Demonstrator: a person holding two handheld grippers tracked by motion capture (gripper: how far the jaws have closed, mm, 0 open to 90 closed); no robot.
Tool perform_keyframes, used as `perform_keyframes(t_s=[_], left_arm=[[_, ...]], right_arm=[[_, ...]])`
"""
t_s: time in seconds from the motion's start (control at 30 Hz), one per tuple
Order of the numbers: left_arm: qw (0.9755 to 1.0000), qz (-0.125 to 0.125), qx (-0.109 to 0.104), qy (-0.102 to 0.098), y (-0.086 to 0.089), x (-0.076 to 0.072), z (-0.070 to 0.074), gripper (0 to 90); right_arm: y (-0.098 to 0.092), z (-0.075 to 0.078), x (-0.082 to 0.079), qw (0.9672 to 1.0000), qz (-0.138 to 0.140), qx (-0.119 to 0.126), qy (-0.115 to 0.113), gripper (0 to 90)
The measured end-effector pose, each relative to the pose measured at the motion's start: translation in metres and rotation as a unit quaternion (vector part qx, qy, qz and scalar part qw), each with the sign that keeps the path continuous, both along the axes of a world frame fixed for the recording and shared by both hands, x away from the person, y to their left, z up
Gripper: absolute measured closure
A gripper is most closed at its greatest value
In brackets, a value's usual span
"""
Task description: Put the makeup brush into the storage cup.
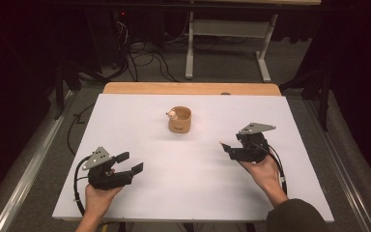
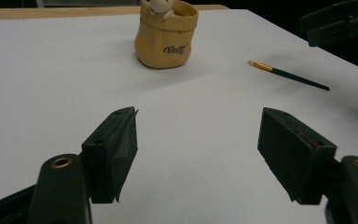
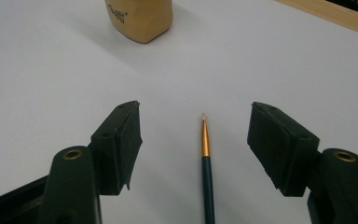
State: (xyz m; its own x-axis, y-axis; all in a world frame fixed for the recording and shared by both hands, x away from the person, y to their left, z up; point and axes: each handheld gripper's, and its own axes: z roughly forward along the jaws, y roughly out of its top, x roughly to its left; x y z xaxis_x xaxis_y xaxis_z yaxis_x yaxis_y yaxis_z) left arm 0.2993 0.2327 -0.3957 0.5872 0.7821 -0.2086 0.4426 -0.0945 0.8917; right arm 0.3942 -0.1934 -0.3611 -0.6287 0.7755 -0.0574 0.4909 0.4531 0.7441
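Observation:
A thin paintbrush [image 3: 207, 163] with a dark green handle and gold ferrule lies flat on the white board [image 1: 140, 111], bristles pointing toward the far side. My right gripper [image 3: 196, 110] is open and straddles it, with neither pad touching. The paintbrush [image 2: 289, 75] also shows in the left gripper view, just in front of my right gripper [image 2: 340, 21]. A tan sack-shaped pot [image 1: 179, 121] stands upright mid-board with a small white figure at its rim. My left gripper [image 1: 133, 163] rests open near the front left, nothing between its jaws, which point toward the pot [image 2: 167, 37].
The white board lies on a wooden table whose edge [image 1: 188, 88] shows at the far side. Beyond it, cables [image 1: 145, 60] lie on the grey floor beside another table's white legs [image 1: 190, 48]. Dark curtains close both sides.

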Motion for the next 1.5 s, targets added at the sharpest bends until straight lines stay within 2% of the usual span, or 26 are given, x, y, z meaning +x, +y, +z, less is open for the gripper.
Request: perform_keyframes(t_s=[0.8,0.83,1.13,1.3,1.5], left_arm=[[1.0,0.005,0.002,-0.004,0.0,0.001,-0.001,28.5],[1.0,0.006,0.001,-0.004,0.0,0.001,0.0,28.5],[1.0,0.004,0.005,-0.004,0.0,0.001,-0.001,28.4],[1.0,0.004,0.004,-0.004,-0.001,0.001,-0.001,28.4],[1.0,0.004,0.004,-0.003,0.0,0.001,-0.001,28.5]], right_arm=[[-0.01,0.007,0.003,0.9988,0.003,-0.03,0.038,37.6],[-0.01,0.007,0.004,0.9984,-0.001,-0.033,0.045,38.1],[-0.012,0.009,0.007,0.9973,-0.001,-0.043,0.059,39.7],[-0.011,0.009,0.009,0.9956,0.001,-0.054,0.077,40.6],[-0.009,0.009,0.01,0.9938,0.008,-0.073,0.083,41.1]])
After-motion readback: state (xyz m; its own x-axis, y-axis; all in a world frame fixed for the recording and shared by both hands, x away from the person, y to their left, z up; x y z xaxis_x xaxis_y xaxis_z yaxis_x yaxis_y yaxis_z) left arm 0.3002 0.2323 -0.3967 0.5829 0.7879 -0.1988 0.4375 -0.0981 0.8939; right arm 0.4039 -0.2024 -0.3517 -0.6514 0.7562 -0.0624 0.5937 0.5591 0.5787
